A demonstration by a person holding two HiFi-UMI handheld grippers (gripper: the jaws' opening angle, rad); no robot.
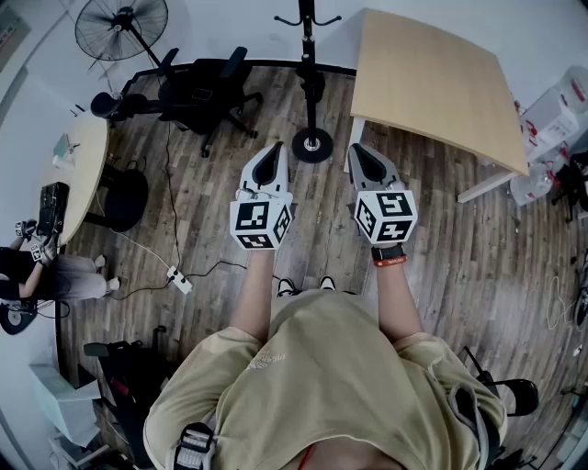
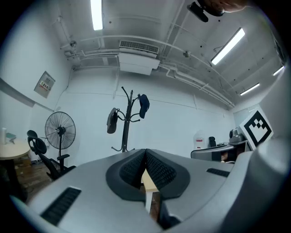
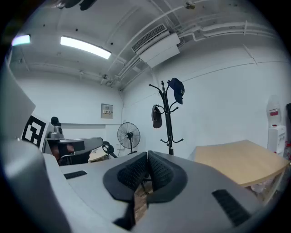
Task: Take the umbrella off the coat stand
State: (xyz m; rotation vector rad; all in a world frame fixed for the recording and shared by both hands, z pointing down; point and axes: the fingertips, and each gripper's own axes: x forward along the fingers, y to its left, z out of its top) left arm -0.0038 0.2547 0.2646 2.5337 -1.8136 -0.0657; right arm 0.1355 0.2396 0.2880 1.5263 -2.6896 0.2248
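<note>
The short dark folded umbrella (image 2: 112, 121) hangs from a hook of the black metal coat stand (image 2: 126, 132), beside a dark blue cap (image 2: 143, 105). Well apart from it, my left claw (image 2: 145, 151) and right claw (image 3: 148, 154) are each pressed together, holding nothing

Fan (image 1: 121, 27) and black chair (image 1: 197, 92) stand left of the wooden table (image 1: 432, 83)
</note>
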